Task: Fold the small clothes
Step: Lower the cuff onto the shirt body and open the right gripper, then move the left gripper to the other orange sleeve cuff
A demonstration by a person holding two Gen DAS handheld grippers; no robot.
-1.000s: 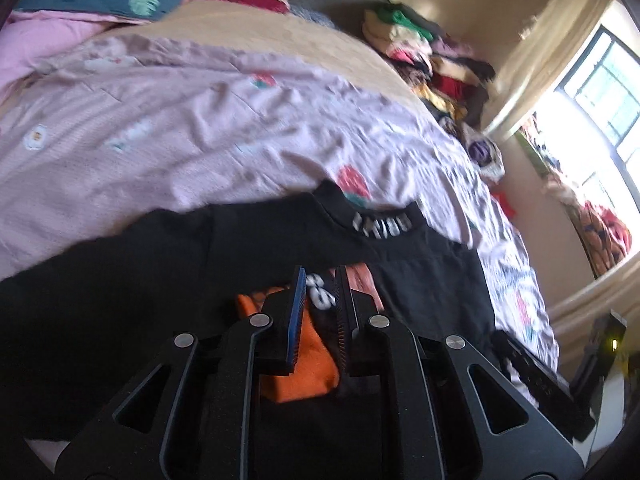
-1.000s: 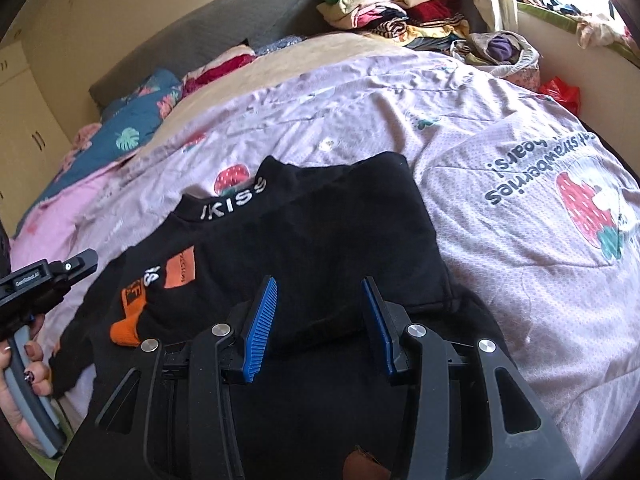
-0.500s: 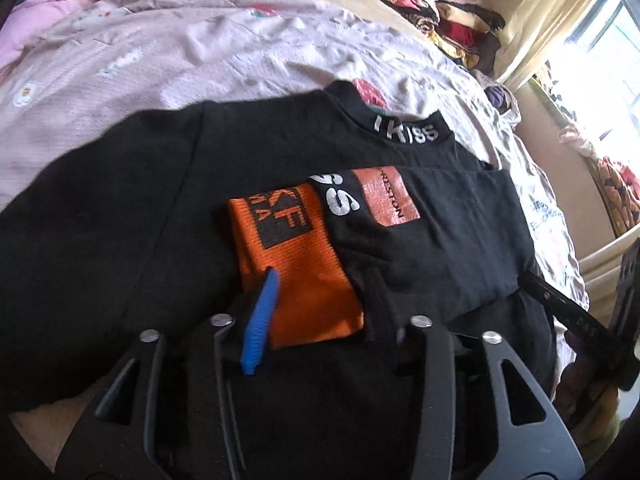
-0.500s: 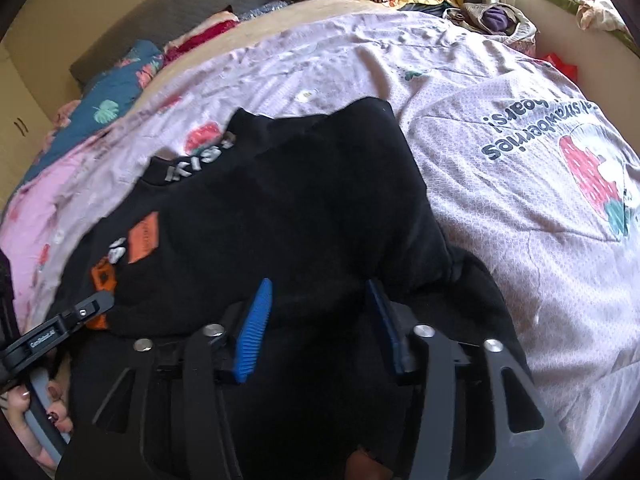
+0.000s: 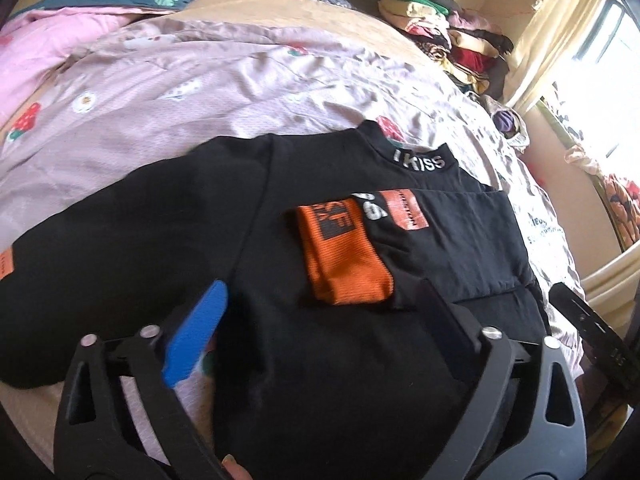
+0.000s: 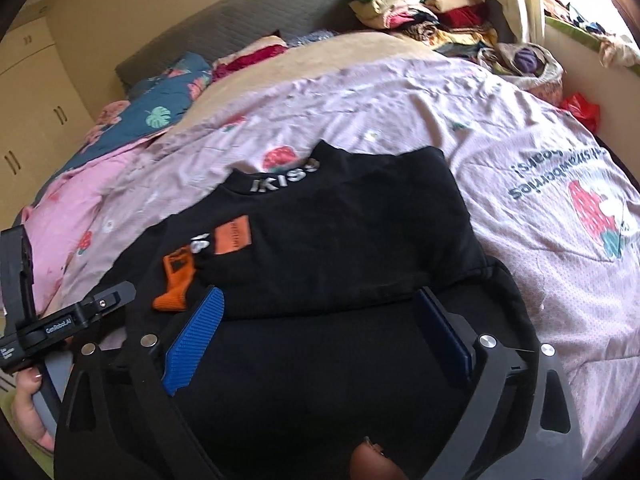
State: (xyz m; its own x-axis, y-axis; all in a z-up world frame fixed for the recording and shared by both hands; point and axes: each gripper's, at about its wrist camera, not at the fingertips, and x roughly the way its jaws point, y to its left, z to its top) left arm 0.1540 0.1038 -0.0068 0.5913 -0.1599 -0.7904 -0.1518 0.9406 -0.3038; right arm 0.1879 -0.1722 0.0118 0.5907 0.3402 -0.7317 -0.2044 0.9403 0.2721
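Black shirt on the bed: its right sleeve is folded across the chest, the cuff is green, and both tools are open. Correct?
Not quite. The cuff is orange, not green, as the left wrist view shows. The rest holds: the black shirt lies on the bed with that sleeve folded across, and the left tool and right tool are open.

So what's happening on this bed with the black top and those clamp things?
A person is folding a black sweatshirt on the bed, with a two-finger gripper in each hand. One sleeve is folded across the chest, its orange cuff lying on top. The left gripper and the right gripper are both open over the lower part of the sweatshirt, gripping nothing. A clothes pile sits at the bed's far corner.
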